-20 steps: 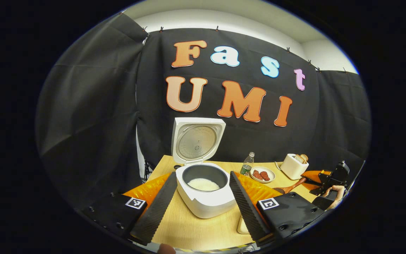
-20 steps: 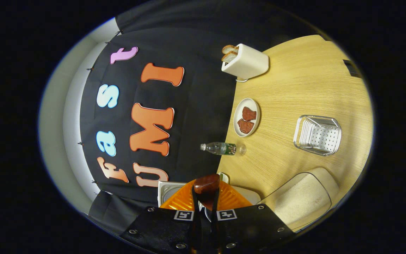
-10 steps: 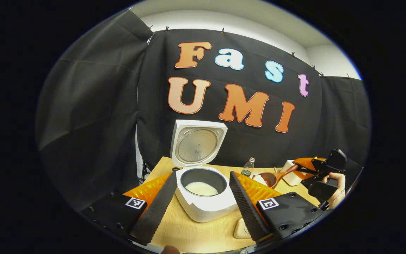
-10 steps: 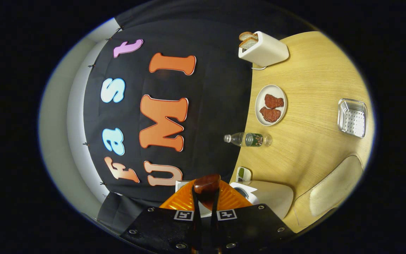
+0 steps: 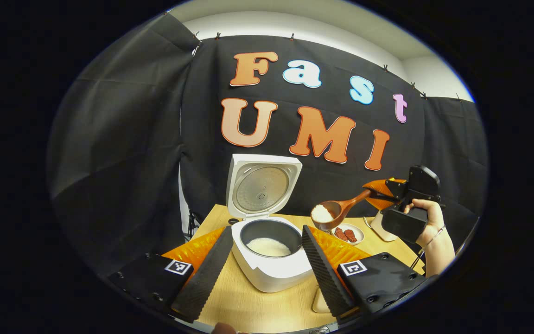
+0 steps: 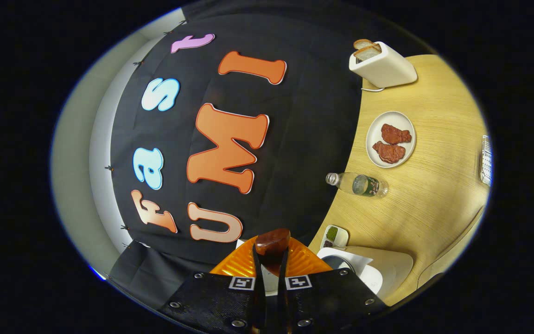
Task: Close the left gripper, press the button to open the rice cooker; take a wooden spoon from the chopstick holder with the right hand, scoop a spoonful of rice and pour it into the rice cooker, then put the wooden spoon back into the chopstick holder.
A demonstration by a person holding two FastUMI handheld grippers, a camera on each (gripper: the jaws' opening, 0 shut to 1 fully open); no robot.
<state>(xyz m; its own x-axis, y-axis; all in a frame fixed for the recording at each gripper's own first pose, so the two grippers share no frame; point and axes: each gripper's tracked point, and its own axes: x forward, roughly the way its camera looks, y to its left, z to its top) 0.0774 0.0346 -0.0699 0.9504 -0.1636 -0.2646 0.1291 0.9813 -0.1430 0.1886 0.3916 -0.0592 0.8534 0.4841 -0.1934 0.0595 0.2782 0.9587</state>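
- Wooden spoon [image 5: 336,212]: clamped by its handle between the fingers of the right gripper [image 5: 390,192], which a hand [image 5: 427,222] holds up in the air at the right of the left gripper view. In the right gripper view the spoon [image 6: 271,243] shows end-on between the same gripper's [image 6: 270,273] closed fingers.
- Spoon axis: runs from the gripper down and toward the cooker, bowl end lowest and leading. The bowl faces up and carries a heap of rice [image 5: 321,213].
- Spoon position: above the table [image 5: 257,306], just beside the cooker's rim and not yet over the pot, as far as the view allows.
- Left gripper [image 5: 264,255]: fingers spread apart and holding nothing, framing the rice cooker [image 5: 271,269] from either side.
- Rice cooker: lid [image 5: 261,188] raised upright; some rice already lies in the inner pot [image 5: 269,234].
- Step in hand, as judged: carrying the scoop to the cooker.
- Next move calls for: bringing the bowl over the pot opening, then rolling the spoon about its long axis to tip the rice in.
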